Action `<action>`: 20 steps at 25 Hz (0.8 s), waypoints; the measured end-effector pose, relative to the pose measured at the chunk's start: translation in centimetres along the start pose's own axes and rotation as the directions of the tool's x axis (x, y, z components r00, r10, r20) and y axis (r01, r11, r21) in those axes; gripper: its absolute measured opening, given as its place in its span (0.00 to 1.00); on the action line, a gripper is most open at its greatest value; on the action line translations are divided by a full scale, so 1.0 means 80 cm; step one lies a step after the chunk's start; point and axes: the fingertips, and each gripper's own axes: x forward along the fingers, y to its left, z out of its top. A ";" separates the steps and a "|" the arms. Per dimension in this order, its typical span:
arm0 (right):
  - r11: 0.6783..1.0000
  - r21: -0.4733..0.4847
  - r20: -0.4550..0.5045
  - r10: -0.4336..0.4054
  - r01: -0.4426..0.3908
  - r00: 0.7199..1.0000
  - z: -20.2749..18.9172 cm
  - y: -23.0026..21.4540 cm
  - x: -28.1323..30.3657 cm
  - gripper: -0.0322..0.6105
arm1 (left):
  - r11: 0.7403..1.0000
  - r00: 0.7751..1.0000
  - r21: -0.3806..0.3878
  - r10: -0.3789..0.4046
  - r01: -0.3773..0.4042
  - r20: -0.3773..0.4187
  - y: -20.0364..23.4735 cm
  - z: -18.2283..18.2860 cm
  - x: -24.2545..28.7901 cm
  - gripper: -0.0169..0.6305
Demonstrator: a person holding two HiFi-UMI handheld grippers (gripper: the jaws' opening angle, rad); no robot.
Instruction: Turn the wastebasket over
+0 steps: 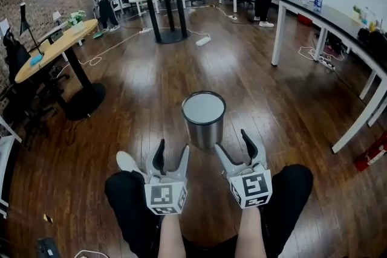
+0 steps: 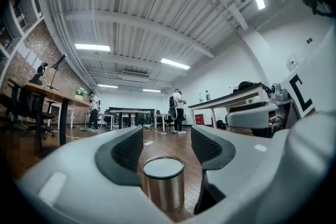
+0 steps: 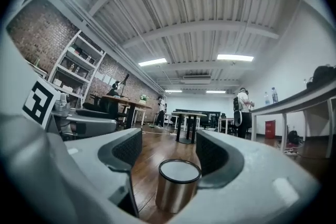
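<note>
Head view: the wastebasket (image 1: pixel 204 121) stands on end on the wood floor (image 1: pixel 151 87), long axis vertical. It is just ahead of and between the left claw (image 1: pixel 172 154) and the right claw (image 1: pixel 234 145), about equally near both and touching neither

Left gripper view: the jaws are apart and empty, with the wastebasket (image 2: pixel 163 186) centred beyond them

Right gripper view: the jaws are likewise spread and empty, with the wastebasket (image 3: pixel 177 189) ahead, slightly towards the right jaw

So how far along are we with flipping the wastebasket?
Done: unclear; the wastebasket stands on the floor, its top end looking like a flat closed disc, possibly already flipped. In hand: nothing; left gripper and right gripper are open, short of it. Left: confirm, else grip and turn.
</note>
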 end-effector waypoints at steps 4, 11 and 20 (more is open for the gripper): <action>0.999 0.044 -0.054 0.027 -0.024 0.998 -0.031 0.009 0.019 0.53 | 0.998 0.999 -0.054 0.012 -0.014 -0.038 0.019 -0.036 0.006 0.49; 0.996 0.063 -0.112 0.068 -0.062 0.991 -0.069 0.020 0.091 0.53 | 0.997 0.996 -0.066 0.026 -0.031 -0.084 0.070 -0.071 0.059 0.49; 0.998 0.066 -0.131 0.026 -0.018 0.991 -0.083 -0.026 0.194 0.53 | 0.994 0.991 -0.043 -0.108 0.105 -0.084 0.101 -0.082 0.188 0.49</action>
